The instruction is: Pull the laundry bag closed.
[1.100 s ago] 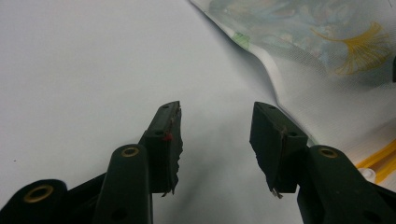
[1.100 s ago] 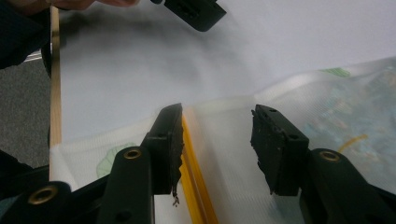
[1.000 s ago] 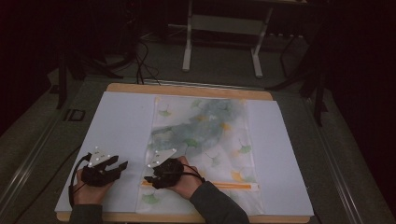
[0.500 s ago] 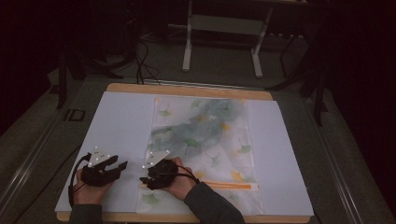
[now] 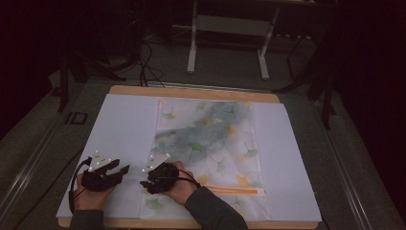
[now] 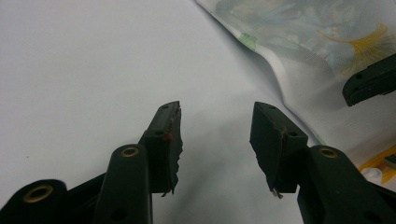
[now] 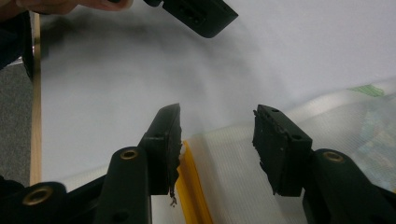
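My right gripper hangs with jaws spread over the near left corner of the zip bag, whose long axis runs away from me. My left gripper, also spread, waits just left of that edge.

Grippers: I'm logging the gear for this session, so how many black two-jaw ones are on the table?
2. The left black two-jaw gripper hovers open over the white sheet. The right black two-jaw gripper is open at the near left corner of the translucent leaf-print zip bag.
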`<state>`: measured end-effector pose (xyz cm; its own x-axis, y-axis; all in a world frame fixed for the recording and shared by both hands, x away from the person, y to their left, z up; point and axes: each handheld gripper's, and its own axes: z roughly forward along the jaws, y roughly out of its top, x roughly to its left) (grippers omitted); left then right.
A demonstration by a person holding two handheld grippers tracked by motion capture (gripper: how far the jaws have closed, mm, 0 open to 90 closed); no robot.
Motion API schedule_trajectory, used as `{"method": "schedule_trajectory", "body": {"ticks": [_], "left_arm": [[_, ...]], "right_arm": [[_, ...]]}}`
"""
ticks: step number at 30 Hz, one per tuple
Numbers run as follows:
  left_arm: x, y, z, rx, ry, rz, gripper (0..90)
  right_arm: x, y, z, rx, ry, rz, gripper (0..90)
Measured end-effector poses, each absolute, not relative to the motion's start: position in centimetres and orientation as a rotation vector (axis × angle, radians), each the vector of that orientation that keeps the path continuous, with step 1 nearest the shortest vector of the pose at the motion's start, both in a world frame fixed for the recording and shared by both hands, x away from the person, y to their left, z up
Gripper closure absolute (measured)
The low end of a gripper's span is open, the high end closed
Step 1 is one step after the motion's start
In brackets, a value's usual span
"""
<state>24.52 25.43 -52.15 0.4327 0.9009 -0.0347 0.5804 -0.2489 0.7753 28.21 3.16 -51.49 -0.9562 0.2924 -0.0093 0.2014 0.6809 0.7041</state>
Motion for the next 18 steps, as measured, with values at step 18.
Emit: {"method": "schedule_trajectory", "body": {"ticks": [18], "left_arm": [[24.5, 25.4, -52.2, 1.951, 1.249, 0.554, 53.1]], "right_arm": [[28.1, 4.3, -52.3, 0.416, 2.767, 1.104, 51.2]]}}
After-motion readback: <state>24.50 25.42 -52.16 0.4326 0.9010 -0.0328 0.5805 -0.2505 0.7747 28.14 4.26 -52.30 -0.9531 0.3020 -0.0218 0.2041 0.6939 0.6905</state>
